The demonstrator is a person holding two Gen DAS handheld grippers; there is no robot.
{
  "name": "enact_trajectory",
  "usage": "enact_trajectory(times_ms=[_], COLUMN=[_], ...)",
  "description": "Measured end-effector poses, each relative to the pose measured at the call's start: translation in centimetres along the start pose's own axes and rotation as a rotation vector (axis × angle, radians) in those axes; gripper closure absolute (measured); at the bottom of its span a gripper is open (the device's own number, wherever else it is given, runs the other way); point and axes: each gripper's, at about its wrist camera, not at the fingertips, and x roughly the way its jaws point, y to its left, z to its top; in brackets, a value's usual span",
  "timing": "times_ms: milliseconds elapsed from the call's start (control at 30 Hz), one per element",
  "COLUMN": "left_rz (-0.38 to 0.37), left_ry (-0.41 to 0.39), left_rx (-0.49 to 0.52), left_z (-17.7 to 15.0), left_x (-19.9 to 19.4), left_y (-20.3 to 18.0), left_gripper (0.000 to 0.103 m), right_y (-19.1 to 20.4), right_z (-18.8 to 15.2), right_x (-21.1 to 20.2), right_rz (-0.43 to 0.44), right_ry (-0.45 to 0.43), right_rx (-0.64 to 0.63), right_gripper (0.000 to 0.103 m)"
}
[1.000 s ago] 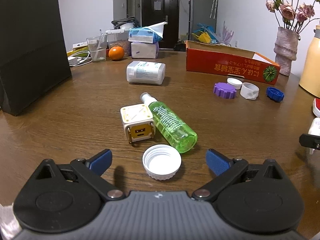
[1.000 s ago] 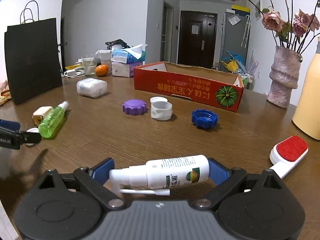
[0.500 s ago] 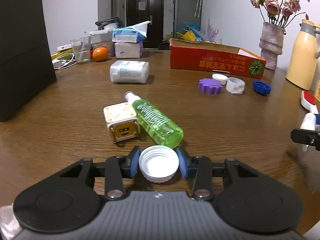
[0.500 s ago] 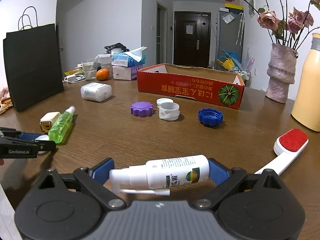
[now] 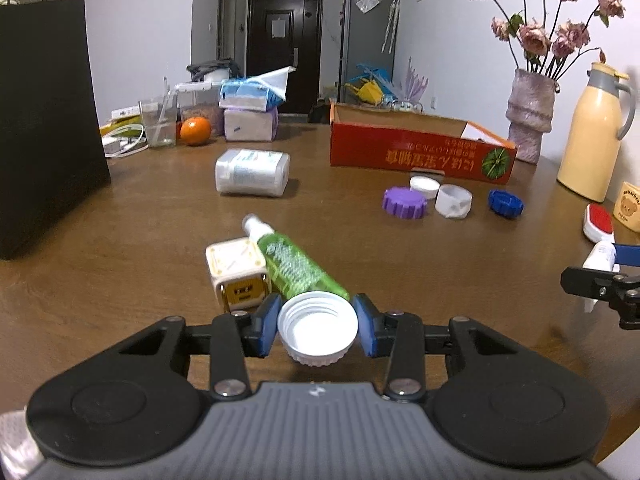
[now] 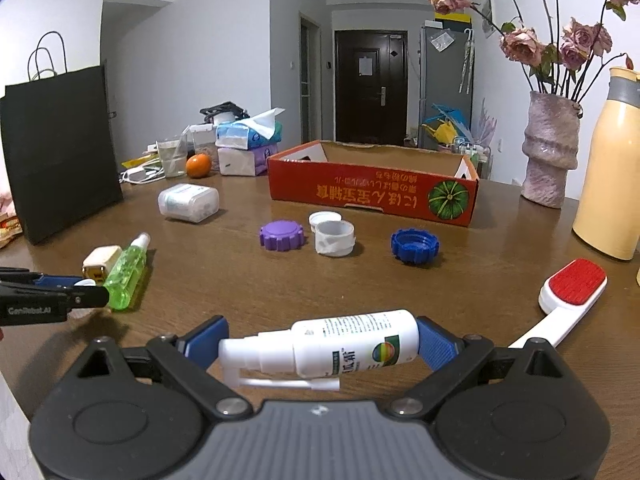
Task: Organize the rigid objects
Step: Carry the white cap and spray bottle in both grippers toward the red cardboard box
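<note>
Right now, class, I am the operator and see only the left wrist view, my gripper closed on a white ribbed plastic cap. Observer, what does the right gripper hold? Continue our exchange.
Observer: The right gripper clamps a white plastic spray bottle crosswise, with the nozzle toward its left finger.
Operator: I see only the head of the red-headed lint brush. Where does its handle go?
Observer: Its white handle slants back toward the right gripper's right finger, and its end is hidden behind that finger.

Glossy brown wooden surface (image 5: 120,248) shows grain. The ribbed white plastic cap (image 5: 318,330) looks smooth inside; the clear green plastic spray bottle (image 5: 296,264) shines. Red cardboard box (image 6: 372,192), at twelve o'clock, is matt.
</note>
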Motion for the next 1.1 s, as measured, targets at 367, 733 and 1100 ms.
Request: enact_trajectory(times_ms=[367,733,1100], left_rz=[-0.022,-0.049,-0.075], left_ry=[-0.047,-0.075,-0.084], left_rx=[0.016,0.031,0.024], left_z=[2.8,5.9,8.9], left_x=[-0.2,0.8,2.9], left_y=[-1.5,-3.7,-5.8], left_gripper=[0.062,0.062,0.062], right_y=[-0.8,-2.0,-3.8], right_z=[1.7,3.9,6.3], right_x=[-0.3,0.4,1.9], right_rz=[-0.037,-0.063,-0.092], right_ry=[-0.037,-0.069,-0.096], right_rx=[0.02,0.041,0.062], right_gripper=[0.005,0.005,0.005])
